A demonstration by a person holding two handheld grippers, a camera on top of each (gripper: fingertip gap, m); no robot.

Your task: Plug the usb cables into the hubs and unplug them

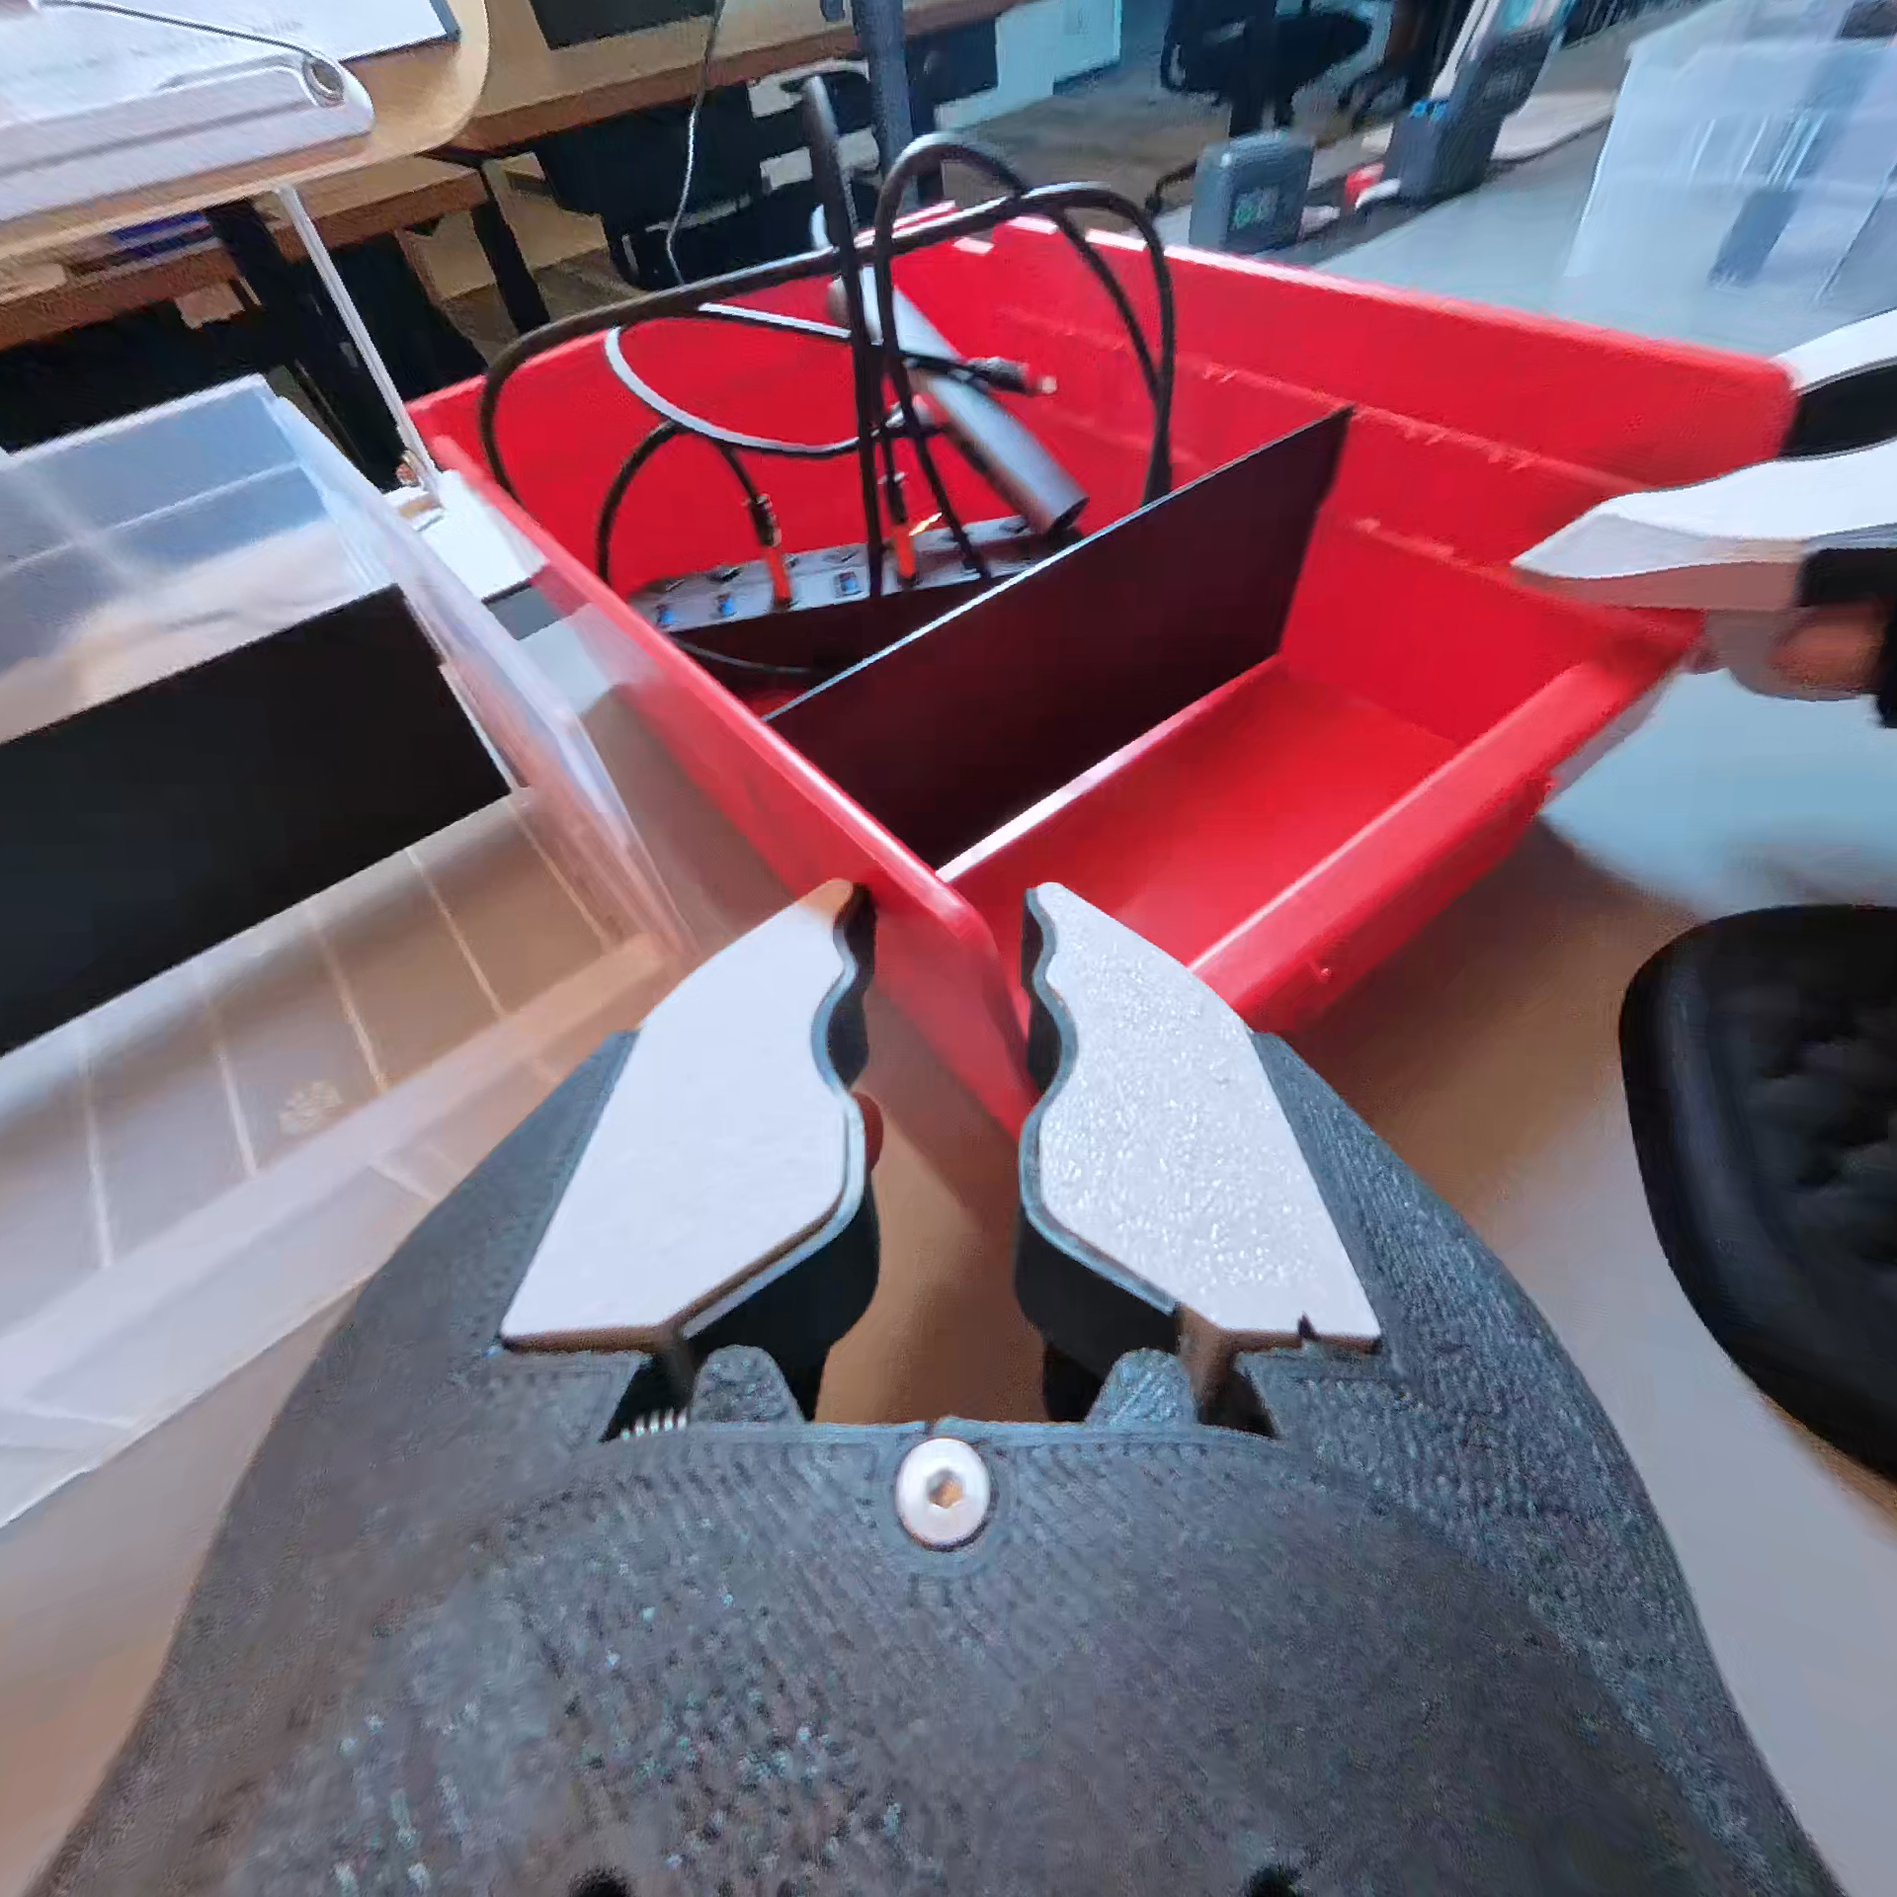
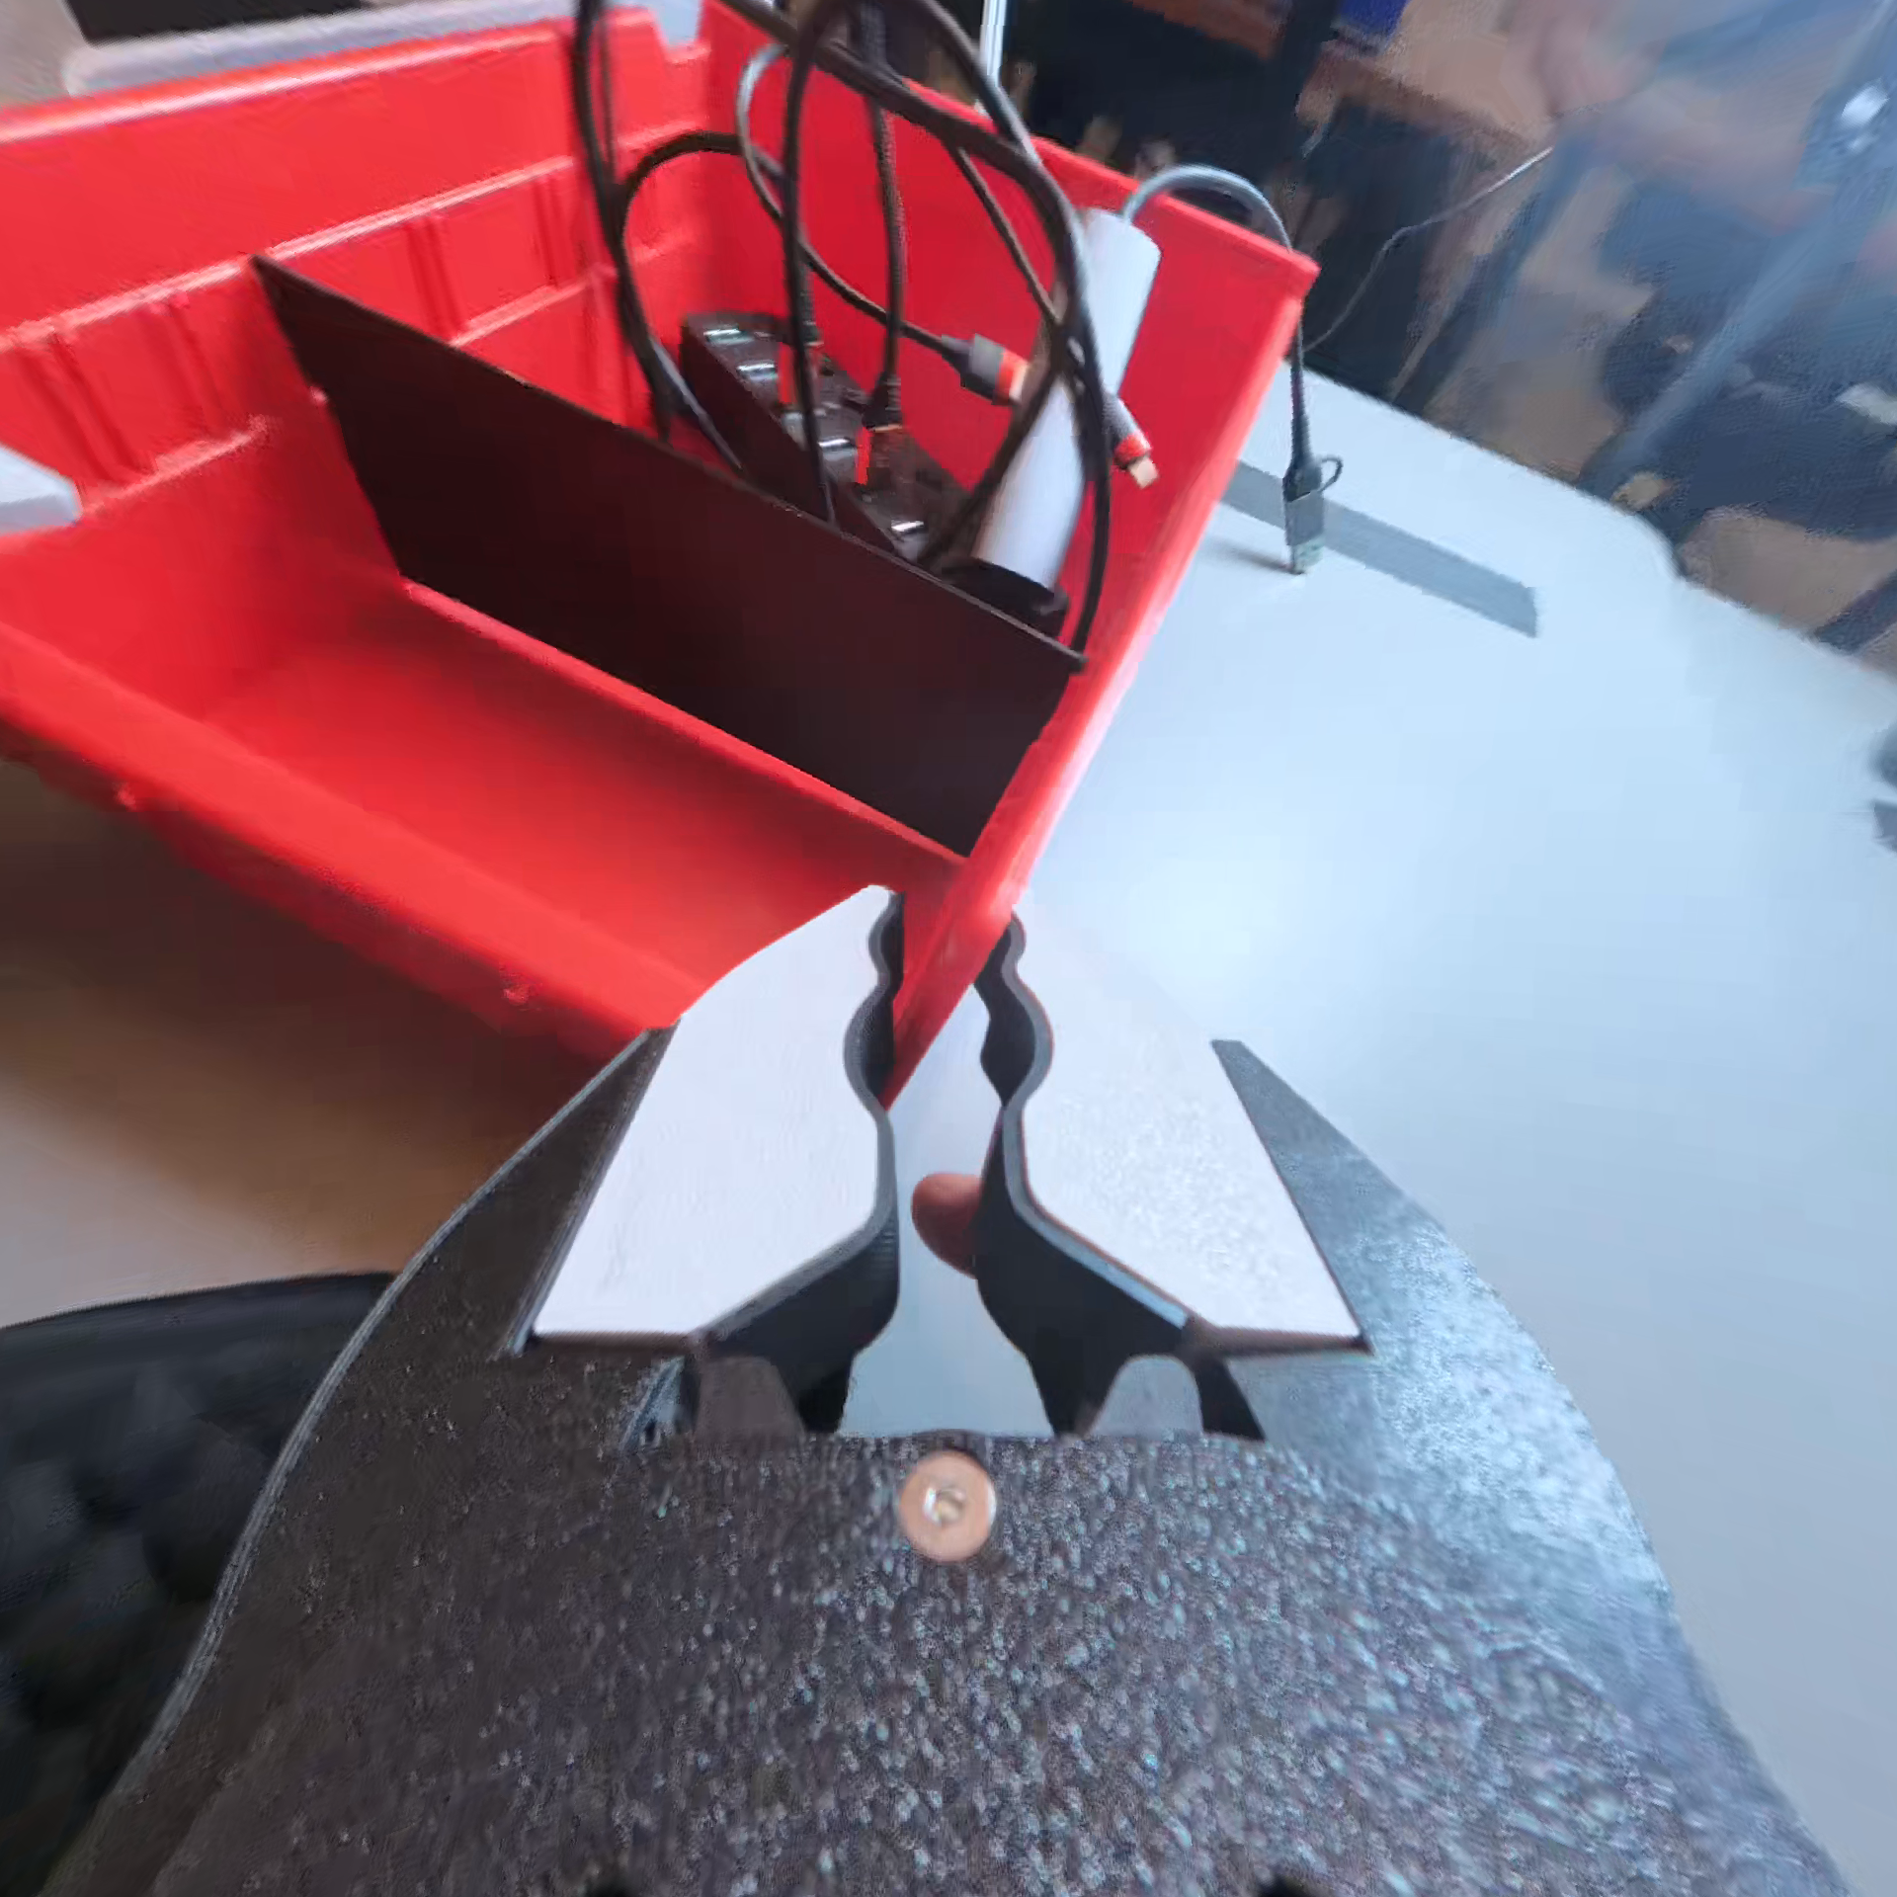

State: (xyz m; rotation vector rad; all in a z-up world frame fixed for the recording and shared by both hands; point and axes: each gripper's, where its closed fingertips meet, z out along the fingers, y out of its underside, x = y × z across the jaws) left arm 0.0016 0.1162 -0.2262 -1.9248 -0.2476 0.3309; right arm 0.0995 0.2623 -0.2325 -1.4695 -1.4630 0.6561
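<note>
— What is my left tool (image 1: 942,903) doing?

— I see its two grey fingers parted a little, straddling the near corner wall of the red plastic bin (image 1: 1437,339). The left finger touches the outside of the wall at its tip; the right finger sits inside the bin with a small gap to the wall, so I cannot tell whether it truly pinches.

— And my right tool (image 2: 950,908)?

— Its fingers are drawn close together around the other near corner edge of the bin, both tips against the thin red wall. It grips the bin.

— Where are the cables and hubs?

— Well ahead of both tools, in the far compartment behind the black divider panel (image 1: 1078,636). The black multi-port hub (image 2: 821,431) lies along the divider, with black cables with orange-red plugs (image 1: 893,339) looped above it, some plugs standing in its ports. A slim grey stick-shaped hub (image 1: 985,431) leans among the loops. The near compartment lies just beyond my fingers.

— Anything outside?

— A grey cable with a metal plug (image 2: 1302,462) hangs over the bin's far corner onto the pale counter (image 2: 1437,924).
</note>
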